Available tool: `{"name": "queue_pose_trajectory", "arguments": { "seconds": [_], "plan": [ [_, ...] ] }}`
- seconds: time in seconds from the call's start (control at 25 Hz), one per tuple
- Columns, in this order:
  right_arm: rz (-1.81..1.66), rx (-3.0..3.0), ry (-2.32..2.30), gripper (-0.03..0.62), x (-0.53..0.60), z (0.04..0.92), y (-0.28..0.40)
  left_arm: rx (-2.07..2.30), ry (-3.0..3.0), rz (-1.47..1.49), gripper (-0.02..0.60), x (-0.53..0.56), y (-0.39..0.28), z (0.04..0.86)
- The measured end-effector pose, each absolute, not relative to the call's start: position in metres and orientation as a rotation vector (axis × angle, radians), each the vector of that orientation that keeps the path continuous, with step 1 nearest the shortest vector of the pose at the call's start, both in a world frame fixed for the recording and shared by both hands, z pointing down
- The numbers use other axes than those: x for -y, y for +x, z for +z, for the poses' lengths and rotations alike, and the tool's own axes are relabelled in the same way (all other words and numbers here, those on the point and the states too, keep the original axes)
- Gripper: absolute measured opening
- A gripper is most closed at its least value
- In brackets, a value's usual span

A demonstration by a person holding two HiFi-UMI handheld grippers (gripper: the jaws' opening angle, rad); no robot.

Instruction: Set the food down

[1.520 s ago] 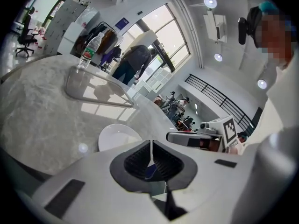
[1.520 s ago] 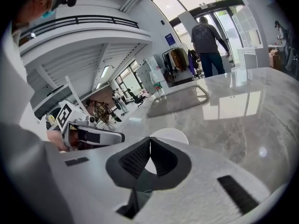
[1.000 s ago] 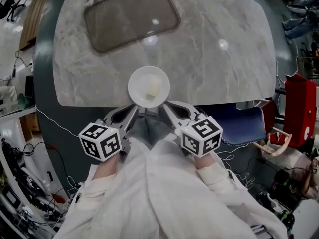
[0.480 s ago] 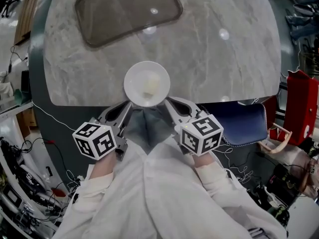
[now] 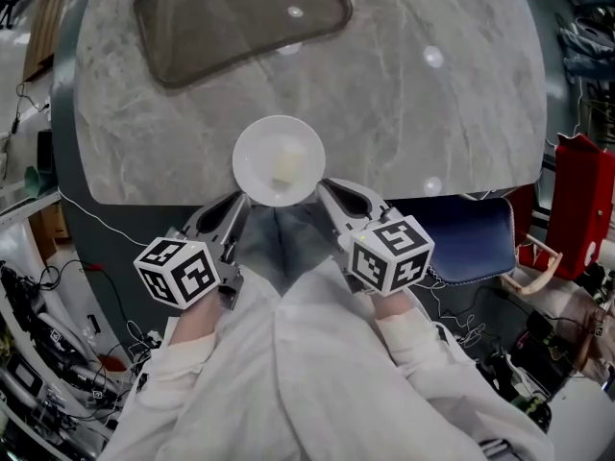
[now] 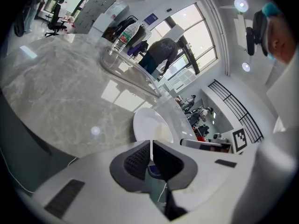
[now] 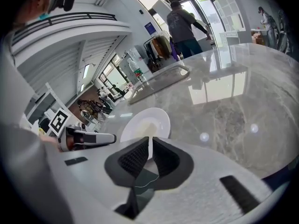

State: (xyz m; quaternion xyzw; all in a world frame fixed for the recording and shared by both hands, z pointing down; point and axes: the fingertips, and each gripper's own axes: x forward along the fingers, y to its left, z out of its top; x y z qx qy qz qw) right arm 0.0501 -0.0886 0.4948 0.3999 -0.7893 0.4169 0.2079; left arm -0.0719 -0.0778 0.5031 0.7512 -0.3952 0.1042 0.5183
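Nearly done: left gripper point(image 5: 244, 201) and right gripper point(image 5: 323, 192) jaws both clamped on plate point(image 5: 279, 134) rim. Plate, with food point(image 5: 285, 168), at table point(image 5: 432, 123) near edge; contact unclear. Left: rest it, release.

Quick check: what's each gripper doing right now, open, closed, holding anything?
Left gripper: closed on the rim of the white plate.
Right gripper: closed on the plate's opposite rim.

A grey marble table point(image 5: 432, 113) bears a dark see-through tray point(image 5: 240, 22) at its far side.
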Motion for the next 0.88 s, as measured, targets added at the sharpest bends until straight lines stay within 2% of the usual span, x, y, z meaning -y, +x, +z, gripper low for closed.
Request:
{"name": "queue_pose_trajectory", "arguments": {
  "seconds": [0.6,0.64,0.72,0.88],
  "plan": [
    [1.257,2.191,1.133,0.007,0.097,0.502,0.058,1.015,1.772,0.212,0.026,0.082,-0.076,0.503],
    [1.274,2.193,1.124,0.018,0.097,0.503,0.056,1.016,1.767,0.206,0.026,0.082,-0.076,0.504],
    [1.315,2.191,1.097,0.122,0.096,0.505,0.052,1.018,1.755,0.19,0.026,0.081,-0.077,0.505],
    [1.331,2.176,1.068,0.123,0.094,0.509,0.048,1.036,1.74,0.155,0.028,0.083,-0.078,0.504]
  ]
}}
